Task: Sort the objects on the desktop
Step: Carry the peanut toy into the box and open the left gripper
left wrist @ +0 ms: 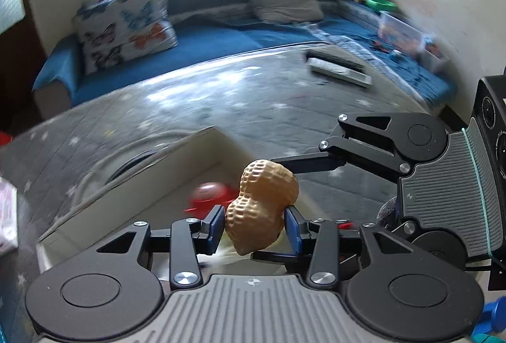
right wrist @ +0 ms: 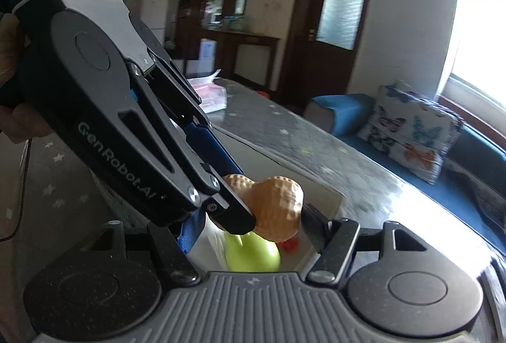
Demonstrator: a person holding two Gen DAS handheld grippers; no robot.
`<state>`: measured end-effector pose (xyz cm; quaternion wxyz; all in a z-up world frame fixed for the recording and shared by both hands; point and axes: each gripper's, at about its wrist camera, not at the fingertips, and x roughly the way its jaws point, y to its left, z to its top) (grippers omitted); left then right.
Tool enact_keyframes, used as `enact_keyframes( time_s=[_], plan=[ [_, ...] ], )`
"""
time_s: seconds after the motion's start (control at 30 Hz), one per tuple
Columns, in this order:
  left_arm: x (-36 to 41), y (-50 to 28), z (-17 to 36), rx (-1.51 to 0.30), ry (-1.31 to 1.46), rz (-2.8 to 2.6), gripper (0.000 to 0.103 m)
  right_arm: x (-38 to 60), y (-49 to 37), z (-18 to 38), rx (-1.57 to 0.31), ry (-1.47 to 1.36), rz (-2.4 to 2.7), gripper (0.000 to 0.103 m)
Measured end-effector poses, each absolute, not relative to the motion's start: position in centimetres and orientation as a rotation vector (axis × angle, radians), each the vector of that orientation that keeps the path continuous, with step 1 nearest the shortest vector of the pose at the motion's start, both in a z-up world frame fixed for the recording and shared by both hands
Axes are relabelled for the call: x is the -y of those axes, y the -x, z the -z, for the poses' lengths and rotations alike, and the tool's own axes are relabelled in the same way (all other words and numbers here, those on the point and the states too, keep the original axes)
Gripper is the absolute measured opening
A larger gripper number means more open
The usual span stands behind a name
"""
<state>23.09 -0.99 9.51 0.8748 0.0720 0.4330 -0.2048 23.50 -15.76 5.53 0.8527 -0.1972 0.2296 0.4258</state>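
We see the tan, dimpled plastic peanut (left wrist: 262, 205) clamped at its waist between the blue pads of the left gripper (left wrist: 253, 227); its long axis stands tilted, one lobe up and away from the camera. It hangs over the open white box (left wrist: 202, 150) near the table's (left wrist: 221, 96) near edge, above a red toy (left wrist: 208, 194) and a yellow-green pear-shaped toy (right wrist: 253, 254). The left gripper slants steeply down. The right gripper (right wrist: 249, 235) reaches in from the side, its jaws spread wide beside the peanut; whether they touch it we cannot tell. The left gripper's body reads "GenRobot.AI" and "DAS".
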Motion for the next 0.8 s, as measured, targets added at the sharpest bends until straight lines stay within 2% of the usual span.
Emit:
enact_keyframes(
  time_s=[0.37,0.8],
  plan=[
    [-7.3,-28.3,-6.2,-1.016,0.003,0.385,0.044,7.6,-30.3,-3.1,-0.638,0.414,-0.994,0.068],
    [-9.7,-30.3,-2.9,-1.104,0.116,0.401,0.044,5.8,-32.6,-0.8,-0.858,0.436,-0.998,0.068]
  ],
)
